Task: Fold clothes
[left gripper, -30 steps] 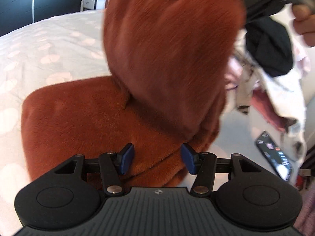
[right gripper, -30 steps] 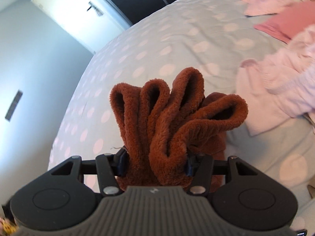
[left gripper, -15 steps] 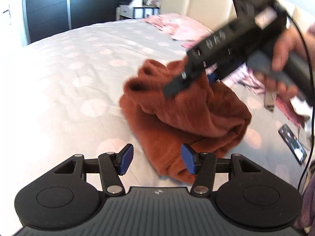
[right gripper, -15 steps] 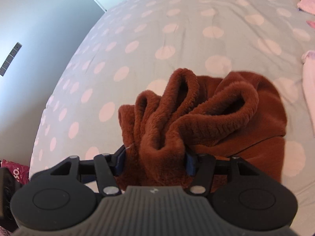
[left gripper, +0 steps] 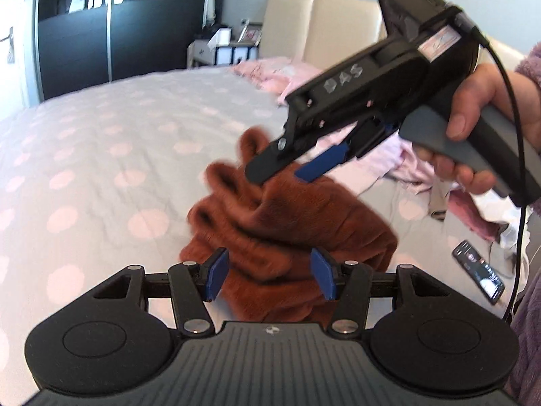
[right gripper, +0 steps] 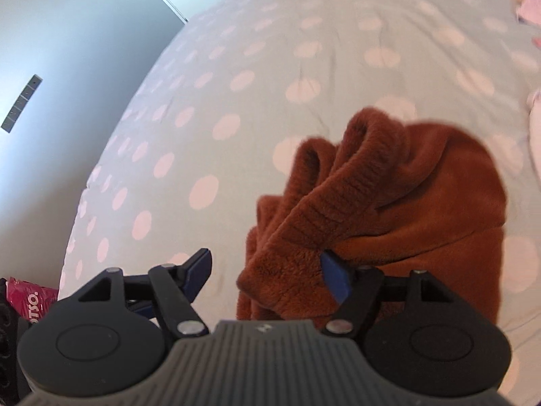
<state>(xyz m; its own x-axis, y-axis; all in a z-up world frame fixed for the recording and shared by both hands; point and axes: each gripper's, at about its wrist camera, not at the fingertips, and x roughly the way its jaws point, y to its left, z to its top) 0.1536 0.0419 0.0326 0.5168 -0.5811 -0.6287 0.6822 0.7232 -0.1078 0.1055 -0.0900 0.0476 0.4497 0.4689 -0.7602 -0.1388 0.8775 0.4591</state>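
Left gripper (left gripper: 268,279) sat at bottom centre of the left view, jaws partly apart, nothing clamped; the fleece (left gripper: 297,233) only showed behind the gap, pads not pressing it.

Right gripper (right gripper: 267,275) at bottom centre of the right view: jaws were opening. The ribbed hem of the fleece (right gripper: 389,209) lay against the right-hand pad, clear of the left-hand one, so the cloth was between the jaws but no longer pinched.

Fleece itself: rust-brown, bunched in a thick stack of folds on the dotted bed cover (left gripper: 111,142), centre of the left view and centre-right of the right view. Several looped edges stood up at its far side rather than lying flat.

Further back in the left view, the right gripper body hung over the bundle from the upper right, held by a hand (left gripper: 473,125), cable trailing down. A phone (left gripper: 478,270) lay on the bed at right. Pink clothes (left gripper: 267,71) sat near the headboard, top centre, more at the right edge.

My read: step in hand was releasing the folded fleece onto the bed.

To do it well:
- Open fully before pulling back, or the hem snags on the right-hand pad and drags the stack open.
- Withdraw up and along the fingers, not sideways across the loops.
- Use the free left gripper to press the upright loops flat once the right is clear.
- Keep the cable off the bundle.

Risk: pile fabric is springy, so the folds may relax once released.
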